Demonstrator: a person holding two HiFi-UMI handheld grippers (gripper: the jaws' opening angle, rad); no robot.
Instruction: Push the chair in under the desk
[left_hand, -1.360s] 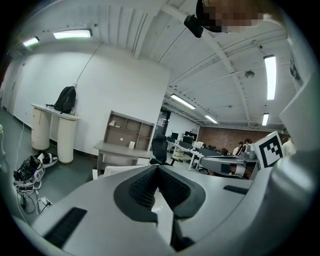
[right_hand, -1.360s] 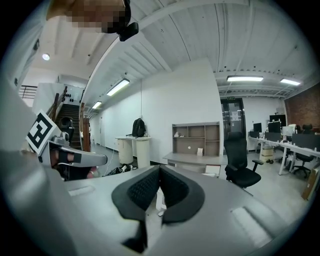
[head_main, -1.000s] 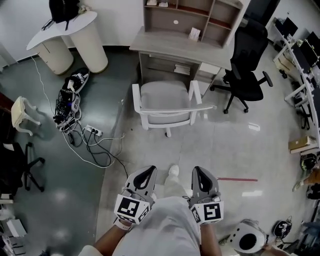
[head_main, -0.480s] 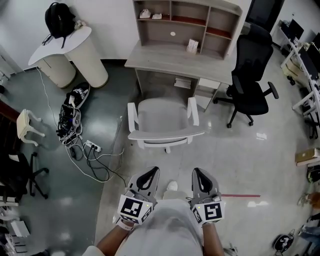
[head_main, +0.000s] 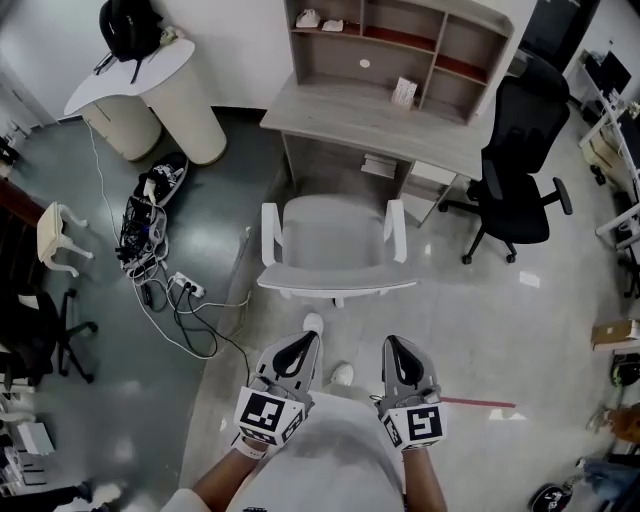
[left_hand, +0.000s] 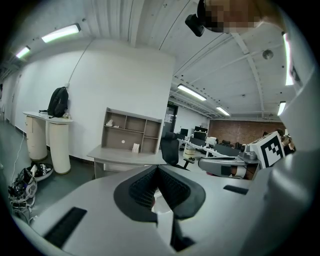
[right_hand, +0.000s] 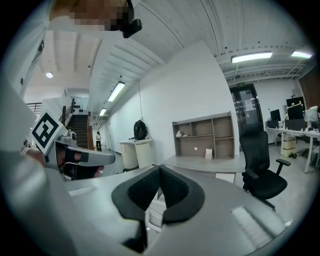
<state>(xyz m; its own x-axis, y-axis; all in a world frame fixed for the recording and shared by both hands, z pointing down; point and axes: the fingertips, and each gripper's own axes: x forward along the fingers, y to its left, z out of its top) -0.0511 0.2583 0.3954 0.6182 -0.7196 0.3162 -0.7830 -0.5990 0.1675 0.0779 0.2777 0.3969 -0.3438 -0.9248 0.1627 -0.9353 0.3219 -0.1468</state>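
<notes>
Ahead of you, the white chair (head_main: 333, 240) stands just in front of the desk (head_main: 380, 110), not under it. Your left gripper (head_main: 298, 346) and right gripper (head_main: 397, 347) are both clenched empty, short of its backrest; the whole push is yet to do.

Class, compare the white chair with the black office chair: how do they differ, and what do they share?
Colour: the white chair has a pale grey seat in a white frame; the black office chair is all black.
Place: the white chair stands before the desk's opening; the black office chair stands off its right end.
Base: the black office chair shows spoked legs; the white chair's base is mostly hidden.
Both have armrests.
</notes>
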